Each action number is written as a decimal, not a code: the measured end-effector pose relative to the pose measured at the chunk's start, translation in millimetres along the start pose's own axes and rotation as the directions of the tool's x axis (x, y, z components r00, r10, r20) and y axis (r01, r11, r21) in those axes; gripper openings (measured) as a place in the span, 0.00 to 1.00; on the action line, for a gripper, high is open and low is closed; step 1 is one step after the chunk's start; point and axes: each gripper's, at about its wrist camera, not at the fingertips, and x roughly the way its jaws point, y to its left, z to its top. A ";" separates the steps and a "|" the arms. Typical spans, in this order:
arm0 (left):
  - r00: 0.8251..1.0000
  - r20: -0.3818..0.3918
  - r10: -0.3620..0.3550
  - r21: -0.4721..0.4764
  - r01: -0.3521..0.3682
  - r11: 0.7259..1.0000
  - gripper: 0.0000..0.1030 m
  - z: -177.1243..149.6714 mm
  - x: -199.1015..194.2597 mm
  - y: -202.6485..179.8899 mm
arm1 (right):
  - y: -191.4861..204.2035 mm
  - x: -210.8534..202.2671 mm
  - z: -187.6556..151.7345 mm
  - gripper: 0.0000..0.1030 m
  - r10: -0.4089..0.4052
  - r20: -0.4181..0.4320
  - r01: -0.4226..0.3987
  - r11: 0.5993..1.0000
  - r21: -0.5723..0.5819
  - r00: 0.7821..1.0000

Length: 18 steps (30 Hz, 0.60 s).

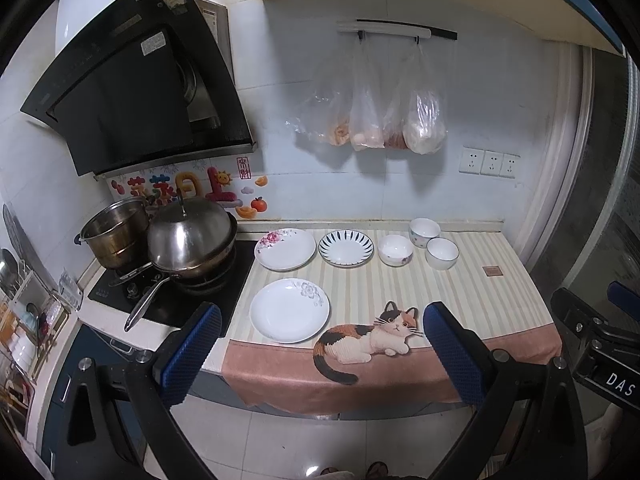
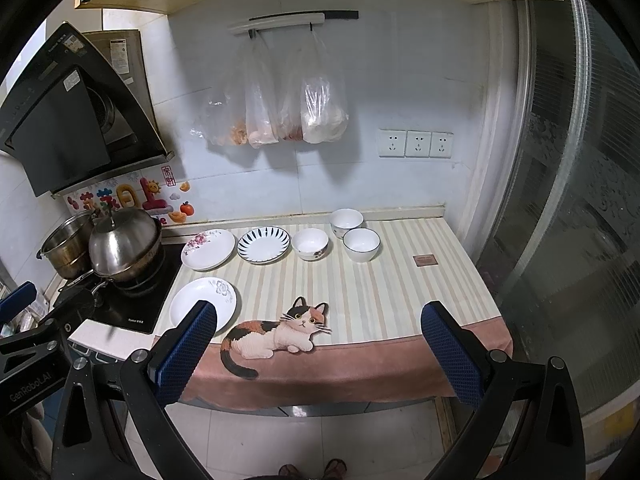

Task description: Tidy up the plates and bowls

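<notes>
Three plates lie on the striped cat cloth (image 1: 460,292): a white plate with a grey flower (image 1: 289,310) (image 2: 204,304) at the front left, a pink-flowered plate (image 1: 285,249) (image 2: 208,249) behind it, and a blue-striped plate (image 1: 346,248) (image 2: 263,245) beside that. Three bowls stand to the right: a flowered white bowl (image 1: 395,249) (image 2: 310,243), a bowl at the back (image 1: 424,231) (image 2: 346,221) and a dark-rimmed bowl (image 1: 441,253) (image 2: 361,244). My left gripper (image 1: 320,320) and right gripper (image 2: 318,320) are both open and empty, held off the counter's front edge.
A stove (image 1: 172,296) at the left carries a lidded wok (image 1: 188,240) and a steel pot (image 1: 114,236); a pan handle (image 1: 144,304) sticks out toward the front. Plastic bags (image 1: 380,120) hang on the back wall. A small brown tag (image 1: 491,270) lies at the right.
</notes>
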 end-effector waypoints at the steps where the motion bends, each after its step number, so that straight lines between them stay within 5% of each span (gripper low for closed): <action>1: 1.000 0.001 -0.001 0.000 0.001 1.000 1.00 0.7 0.6 -0.1 | 0.5 0.3 1.7 1.00 0.001 0.000 -0.001 1.000 0.001 1.000; 10: 1.000 -0.001 -0.009 -0.004 0.009 1.000 1.00 0.3 6.2 1.3 | 4.7 9.7 8.2 1.00 -0.001 -0.006 0.001 1.000 0.015 1.000; 18: 0.994 -0.093 0.051 -0.017 -0.053 0.998 1.00 -1.5 83.2 41.4 | 13.7 74.5 3.8 1.00 0.082 -0.013 -0.081 0.995 0.062 0.997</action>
